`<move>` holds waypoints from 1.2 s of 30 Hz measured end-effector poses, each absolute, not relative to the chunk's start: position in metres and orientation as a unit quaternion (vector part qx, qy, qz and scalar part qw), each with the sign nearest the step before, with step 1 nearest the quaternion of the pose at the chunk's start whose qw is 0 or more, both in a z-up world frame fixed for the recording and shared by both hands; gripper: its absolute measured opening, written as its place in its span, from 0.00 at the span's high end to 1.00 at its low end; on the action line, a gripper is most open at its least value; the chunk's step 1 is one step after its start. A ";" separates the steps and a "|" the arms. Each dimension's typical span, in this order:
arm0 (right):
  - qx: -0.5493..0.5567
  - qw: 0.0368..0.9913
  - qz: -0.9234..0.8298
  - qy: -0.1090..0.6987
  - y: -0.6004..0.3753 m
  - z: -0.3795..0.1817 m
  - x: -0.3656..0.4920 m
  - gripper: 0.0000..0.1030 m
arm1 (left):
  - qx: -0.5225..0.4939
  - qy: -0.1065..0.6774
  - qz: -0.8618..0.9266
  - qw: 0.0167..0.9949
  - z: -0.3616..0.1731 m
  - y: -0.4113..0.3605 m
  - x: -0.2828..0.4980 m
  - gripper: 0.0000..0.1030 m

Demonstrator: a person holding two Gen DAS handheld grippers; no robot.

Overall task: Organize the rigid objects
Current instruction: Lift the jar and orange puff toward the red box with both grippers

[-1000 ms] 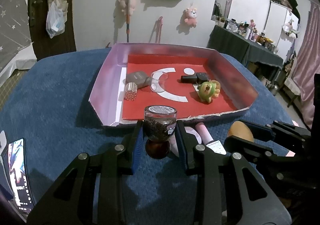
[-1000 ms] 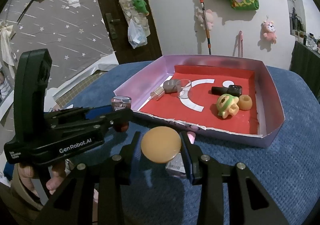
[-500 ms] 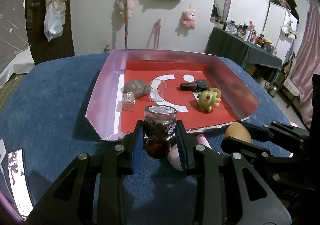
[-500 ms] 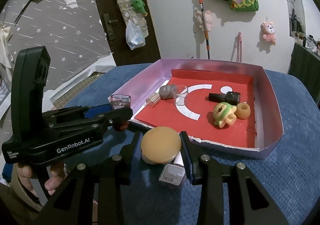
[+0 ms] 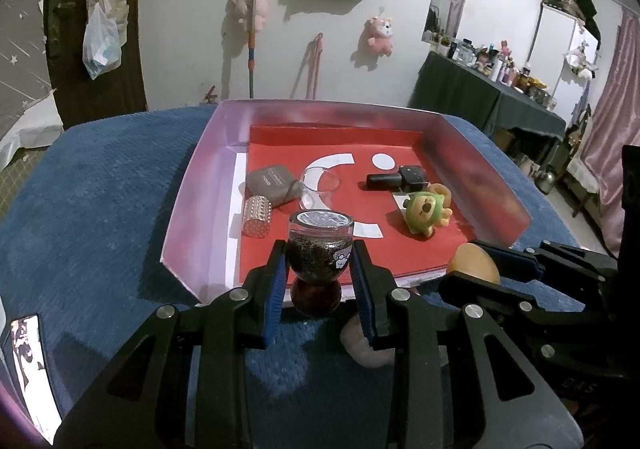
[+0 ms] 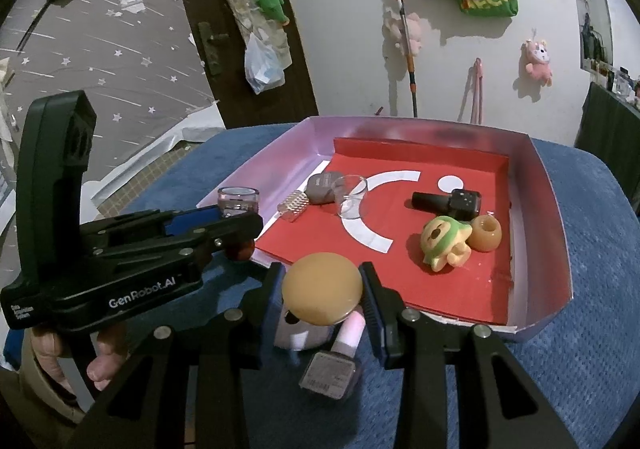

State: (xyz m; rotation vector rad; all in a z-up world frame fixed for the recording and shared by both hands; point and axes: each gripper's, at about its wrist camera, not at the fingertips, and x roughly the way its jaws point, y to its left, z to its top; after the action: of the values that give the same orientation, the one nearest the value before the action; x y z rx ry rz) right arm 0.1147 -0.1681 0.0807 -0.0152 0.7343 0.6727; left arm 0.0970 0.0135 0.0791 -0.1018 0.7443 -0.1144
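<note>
Blue carpet-like cloth [image 5: 100, 233] covers the surface under me. My left claw [image 5: 320, 269] is clamped on a small jar [image 5: 320, 249] of dark grains, held upright just over the near edge of the pink tray [image 5: 200, 201]. My right claw [image 6: 324, 289] grips a round tan lid [image 6: 323, 288] before the tray's near edge, above a pink nail polish bottle [image 6: 340, 353] lying on the cloth. Inside the tray lie a grey case [image 5: 272, 185], a clear cup [image 5: 320, 185], a studded tube [image 5: 257, 216], a black bottle [image 5: 396, 179] and a green toy [image 5: 424, 213]. "GenRobot.AI" is printed on my left claw's side.
</note>
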 end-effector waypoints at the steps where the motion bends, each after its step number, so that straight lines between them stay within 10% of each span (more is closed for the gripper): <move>1: -0.008 0.878 0.322 0.355 -0.168 0.080 0.117 0.61 | -0.050 0.365 -0.056 0.928 0.077 0.014 0.099 0.72; 36: 0.020 0.844 0.300 0.444 -0.165 0.039 0.183 0.61 | -0.066 0.427 -0.059 0.900 0.035 0.015 0.154 0.72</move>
State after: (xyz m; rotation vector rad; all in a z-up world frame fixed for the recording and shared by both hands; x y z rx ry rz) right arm 0.1828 -0.1650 0.0391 0.0413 0.9382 0.6336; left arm 0.1539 0.0154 0.0349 -0.1361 0.8846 -0.1223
